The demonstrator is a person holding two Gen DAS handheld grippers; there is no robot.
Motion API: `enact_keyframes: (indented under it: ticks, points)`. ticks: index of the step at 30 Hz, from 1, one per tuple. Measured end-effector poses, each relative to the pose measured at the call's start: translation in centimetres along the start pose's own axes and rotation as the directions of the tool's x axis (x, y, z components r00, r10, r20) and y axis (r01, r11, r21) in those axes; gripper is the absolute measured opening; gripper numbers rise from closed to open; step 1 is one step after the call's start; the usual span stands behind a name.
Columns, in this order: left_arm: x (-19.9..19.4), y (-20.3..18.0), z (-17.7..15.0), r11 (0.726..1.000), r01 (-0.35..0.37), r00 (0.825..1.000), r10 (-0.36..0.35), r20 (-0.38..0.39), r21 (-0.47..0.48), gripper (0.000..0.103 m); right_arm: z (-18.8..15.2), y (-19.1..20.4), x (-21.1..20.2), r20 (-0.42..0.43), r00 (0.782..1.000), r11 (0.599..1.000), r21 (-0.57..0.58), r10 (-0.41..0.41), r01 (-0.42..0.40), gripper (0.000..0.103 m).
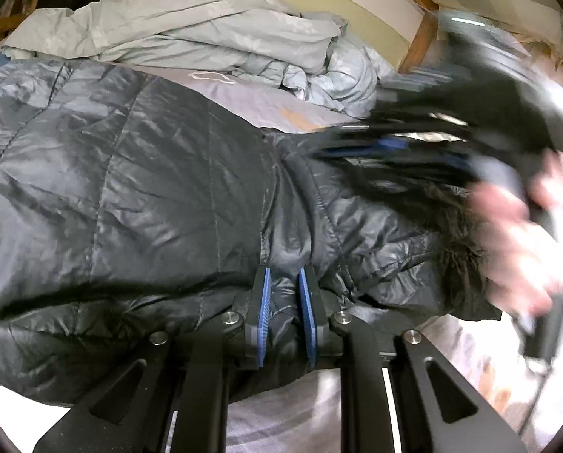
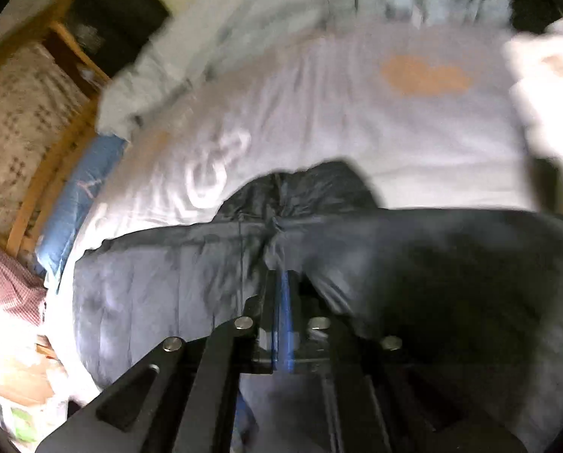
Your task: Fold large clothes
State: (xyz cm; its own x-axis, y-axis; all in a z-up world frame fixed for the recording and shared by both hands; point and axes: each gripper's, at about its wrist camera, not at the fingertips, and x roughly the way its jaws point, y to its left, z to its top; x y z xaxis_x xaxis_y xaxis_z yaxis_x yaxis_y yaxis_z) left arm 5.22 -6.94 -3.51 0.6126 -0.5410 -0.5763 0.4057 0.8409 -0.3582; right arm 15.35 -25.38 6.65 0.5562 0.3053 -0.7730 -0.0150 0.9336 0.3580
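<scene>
Jacket (image 1: 149, 196) pinched in left claw (image 1: 286, 287)

Padded jacket (image 1: 138, 188) spread on the bed sheet (image 2: 357, 120), crumpled duvet (image 1: 191, 26) behind it.

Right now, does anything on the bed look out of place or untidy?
Yes. A grey duvet lies crumpled in a heap at the far side of the bed, behind the dark puffer jacket, not spread flat. The jacket itself is bunched and wrinkled where the left tongs pinch it. Nothing looks spilled or torn.
</scene>
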Motion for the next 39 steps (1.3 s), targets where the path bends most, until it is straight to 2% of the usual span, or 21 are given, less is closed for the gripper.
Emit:
enact_keyframes:
  ticks: [2, 4, 6, 9, 10, 11, 12, 14, 15, 17, 20, 22, 26, 27, 29, 30, 31, 32, 34, 37, 39]
  points:
    - [-0.1, 0.0, -0.1, 1.000, -0.001, 1.000, 0.001, 0.003, 0.001, 0.017, -2.7, -0.5, -4.5, 0.106, 0.993, 0.997, -0.053, -0.052, 0.058, 0.033]
    - [-0.1, 0.0, -0.2, 1.000, 0.000, 1.000, 0.000, 0.004, 0.001, 0.017, -5.6, -1.8, -8.8, 0.195, 0.969, 0.988, -0.021, -0.149, 0.156, 0.077]
    - [-0.2, 0.1, -0.3, 1.000, 0.002, 1.000, -0.002, 0.005, -0.001, 0.017, -8.8, -4.4, -13.5, 0.315, 0.921, 0.972, 0.105, -0.231, 0.208, 0.087]
    - [-0.2, -0.1, -0.4, 1.000, -0.002, 1.000, 0.002, 0.007, 0.002, 0.017, -12.6, -8.2, -17.9, 0.408, 0.852, 0.930, 0.301, -0.327, 0.213, 0.089]
    - [-0.2, 0.0, -0.3, 1.000, -0.001, 1.000, 0.001, 0.007, 0.002, 0.017, -13.4, -9.4, -18.6, 0.420, 0.843, 0.918, 0.347, -0.336, 0.193, 0.092]
    - [-0.3, 0.0, -0.4, 1.000, -0.001, 1.000, 0.001, 0.008, 0.002, 0.017, -14.1, -10.8, -18.9, 0.421, 0.847, 0.907, 0.392, -0.324, 0.152, 0.093]
    - [-0.3, 0.1, -0.4, 1.000, 0.001, 1.000, -0.001, 0.008, 0.001, 0.017, -14.6, -12.2, -18.6, 0.400, 0.869, 0.896, 0.431, -0.292, 0.103, 0.093]
    - [-0.4, 0.0, -0.3, 1.000, 0.004, 1.000, -0.004, 0.008, 0.000, 0.017, -15.6, -14.7, -16.7, 0.332, 0.930, 0.856, 0.516, -0.157, -0.040, 0.093]
    - [-0.4, 0.0, -0.3, 1.000, 0.004, 1.000, -0.004, 0.009, 0.000, 0.017, -16.2, -15.2, -15.7, 0.315, 0.942, 0.836, 0.543, -0.118, -0.077, 0.093]
    - [-0.3, 0.0, -0.3, 1.000, 0.002, 1.000, -0.002, 0.010, 0.001, 0.017, -17.0, -14.2, -14.2, 0.320, 0.939, 0.843, 0.535, -0.130, -0.066, 0.091]
    - [-0.4, 0.1, -0.3, 1.000, 0.005, 1.000, -0.005, 0.010, -0.001, 0.017, -17.6, -11.9, -13.0, 0.421, 0.906, 0.871, 0.457, -0.032, -0.182, 0.090]
    - [-0.4, 0.1, -0.2, 1.000, 0.006, 1.000, -0.006, 0.011, -0.002, 0.017, -17.4, -11.5, -12.1, 0.458, 0.888, 0.850, 0.478, -0.025, -0.222, 0.090]
    - [-0.4, 0.2, -0.1, 1.000, 0.012, 1.000, -0.012, 0.013, -0.008, 0.017, -16.8, -12.8, -9.3, 0.442, 0.897, 0.768, 0.577, -0.008, -0.278, 0.090]
    - [-0.4, 0.2, -0.1, 1.000, 0.012, 1.000, -0.012, 0.013, -0.009, 0.017, -16.5, -12.9, -9.1, 0.453, 0.892, 0.767, 0.576, -0.010, -0.284, 0.090]
    - [-0.3, 0.1, -0.1, 1.000, 0.010, 1.000, -0.010, 0.014, -0.009, 0.017, -15.4, -12.2, -9.2, 0.490, 0.872, 0.802, 0.526, -0.015, -0.282, 0.083]
    - [-0.3, 0.1, -0.1, 1.000, 0.011, 1.000, -0.011, 0.015, -0.010, 0.017, -14.9, -11.9, -9.3, 0.491, 0.871, 0.816, 0.514, -0.028, -0.264, 0.074]
    - [-0.4, 0.2, -0.1, 1.000, 0.011, 1.000, -0.011, 0.015, -0.013, 0.017, -14.3, -11.6, -9.2, 0.479, 0.876, 0.829, 0.509, -0.048, -0.233, 0.053]
    - [-0.4, 0.2, -0.1, 1.000, 0.014, 1.000, -0.014, 0.015, -0.020, 0.017, -14.0, -11.8, -9.5, 0.459, 0.886, 0.841, 0.503, -0.066, -0.198, 0.043]
    - [-0.9, 0.3, 0.1, 0.999, 0.012, 1.000, -0.012, 0.006, -0.035, 0.017, -13.0, -9.7, -10.5, 0.461, 0.882, 0.886, 0.444, -0.101, -0.131, 0.021]
    - [-4.7, 0.3, 1.5, 0.999, -0.013, 0.998, 0.016, 0.057, -0.040, 0.014, -11.0, -5.4, -12.3, 0.492, 0.857, 0.955, 0.296, -0.153, 0.000, 0.015]
    - [-8.4, 1.0, 3.0, 0.999, 0.005, 0.992, 0.000, 0.126, -0.040, 0.014, -9.7, -1.8, -13.7, 0.543, 0.830, 0.984, 0.172, -0.128, 0.039, 0.014]
